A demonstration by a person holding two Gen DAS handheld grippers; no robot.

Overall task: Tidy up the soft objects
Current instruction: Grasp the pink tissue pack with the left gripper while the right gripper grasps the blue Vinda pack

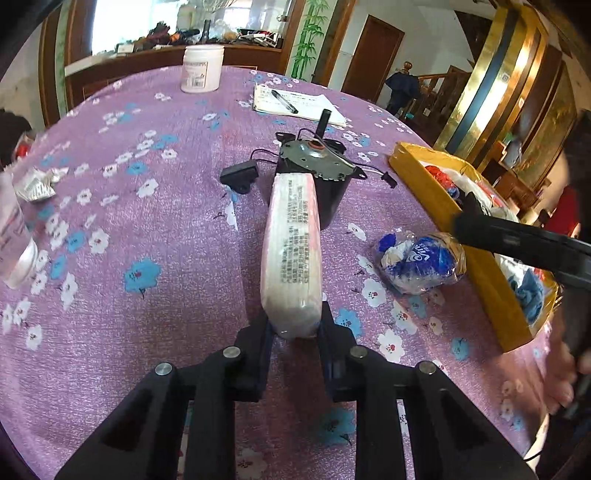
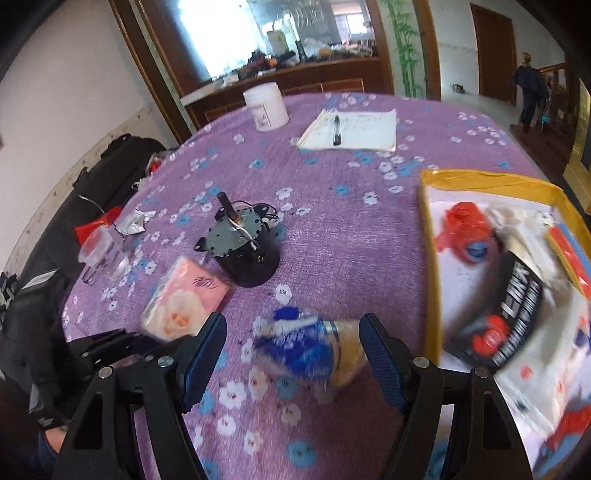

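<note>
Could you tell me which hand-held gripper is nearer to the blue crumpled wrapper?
Right. The right hand-held gripper straddles the blue wrapper, open; the left hand-held gripper sits aside, shut on the pink tissue pack.

Bright window (image 1: 147, 22), wooden door (image 1: 373, 55), white wall (image 2: 74, 74), bamboo decal (image 1: 312, 37).

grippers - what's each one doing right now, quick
Left gripper: shut on the pink tissue pack.
Right gripper: open, holding nothing, the blue wrapped bundle lying between its fingers.
</note>
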